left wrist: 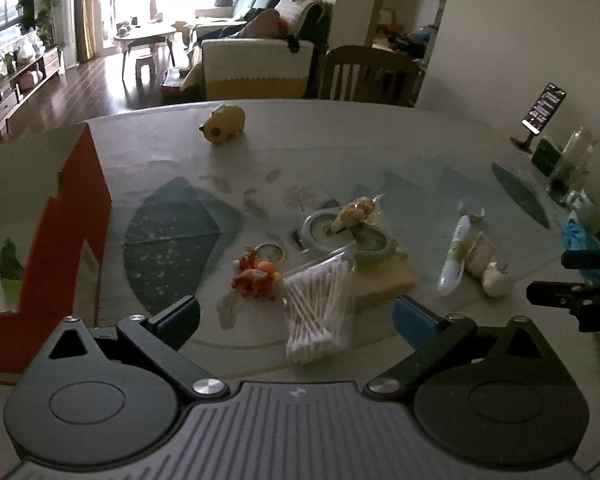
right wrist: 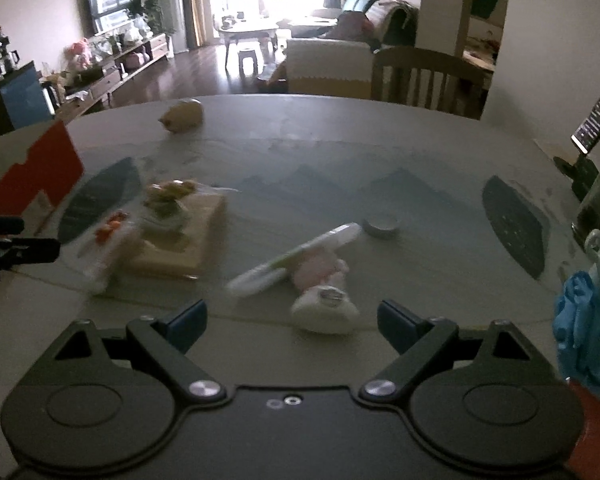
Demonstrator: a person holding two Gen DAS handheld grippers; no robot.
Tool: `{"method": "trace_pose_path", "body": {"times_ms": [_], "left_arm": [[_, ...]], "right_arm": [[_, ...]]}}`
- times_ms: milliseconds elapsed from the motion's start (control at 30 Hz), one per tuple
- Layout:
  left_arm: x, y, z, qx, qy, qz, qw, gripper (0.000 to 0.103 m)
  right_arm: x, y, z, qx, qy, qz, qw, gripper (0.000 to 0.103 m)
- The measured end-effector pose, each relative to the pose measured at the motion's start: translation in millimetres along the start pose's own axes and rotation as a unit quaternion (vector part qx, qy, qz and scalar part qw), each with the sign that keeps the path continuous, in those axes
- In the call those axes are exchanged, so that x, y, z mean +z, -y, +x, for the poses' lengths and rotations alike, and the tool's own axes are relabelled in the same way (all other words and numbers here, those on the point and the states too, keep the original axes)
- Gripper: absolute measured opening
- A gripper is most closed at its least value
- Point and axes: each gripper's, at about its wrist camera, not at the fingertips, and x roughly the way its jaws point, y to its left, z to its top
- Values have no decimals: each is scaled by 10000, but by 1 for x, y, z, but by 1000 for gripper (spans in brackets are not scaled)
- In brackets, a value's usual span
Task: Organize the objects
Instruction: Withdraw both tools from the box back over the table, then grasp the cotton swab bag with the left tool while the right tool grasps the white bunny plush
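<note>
Left wrist view, my left gripper (left wrist: 296, 316): fingers spread wide, nothing between them, hovering low over the table (left wrist: 340, 136).
Straight ahead: the bag of cotton swabs (left wrist: 318, 312) lies right between my open fingers, its near end closest to me, so I judge it the natural first grab.
Just left of it: a small orange toy (left wrist: 256, 274), touching or nearly touching the bag; I'd have to close carefully so as not to drag it along.
Behind the swabs: a yellow block (left wrist: 384, 280) with a round clock (left wrist: 340, 234) and a wrapped snack (left wrist: 356, 210) piled on it, stacked loosely and likely to slide if nudged.
Off right: a white tube (left wrist: 454, 254) leaning by a pink item (left wrist: 480, 258) and a white round piece (left wrist: 496, 280).
Left edge: a red box (left wrist: 60, 240), open side towards me, probably where things go.
Far side: a yellow plush (left wrist: 224, 124), well apart from the rest.

Right wrist view, my right gripper (right wrist: 292, 322): also spread open, holding nothing.
Between the fingertips: that white round piece (right wrist: 326, 312), near and centred, an easy pick in my judgement.
Beyond it: the tube (right wrist: 296, 258) lying diagonally against the pink item (right wrist: 320, 264), a small dish (right wrist: 382, 226) further back.
Left side: the stacked pile, too blurred here for detail.
Right edge: something blue and crumpled (right wrist: 580, 328).
</note>
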Motion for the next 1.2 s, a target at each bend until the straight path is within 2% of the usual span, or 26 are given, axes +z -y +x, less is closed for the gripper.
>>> {"method": "trace_pose_path", "body": {"times_ms": [233, 433, 733, 800, 867, 900, 1000, 1100, 1200], "left_arm": [[-2, 7, 33, 117, -289, -158, 9994, 103], [-5, 17, 55, 189, -382, 85, 9991, 103], [-5, 24, 75, 255, -540, 131, 9981, 103], [-6, 24, 76, 240, -531, 117, 9982, 103], [-5, 22, 79, 199, -571, 18, 9982, 103], [-5, 21, 79, 170, -590, -56, 9981, 103], [-5, 19, 79, 122, -608, -159, 9979, 103], [-6, 20, 79, 77, -608, -107, 9981, 97], [-5, 20, 78, -83, -640, -124, 9978, 76]], "right_arm": [[-4, 14, 26, -16, -187, -12, 9998, 91], [-6, 19, 43, 4, -277, -74, 9996, 90], [-5, 22, 61, 35, -372, -46, 9993, 88], [-3, 22, 64, 121, -396, -21, 9991, 86], [-2, 22, 68, 155, -466, -30, 9988, 69], [-2, 22, 71, 162, -534, -16, 9984, 65], [-1, 24, 72, 180, -550, 40, 9983, 63], [-1, 25, 71, 227, -554, 60, 9982, 60], [-1, 24, 71, 221, -558, 53, 9982, 55]]}}
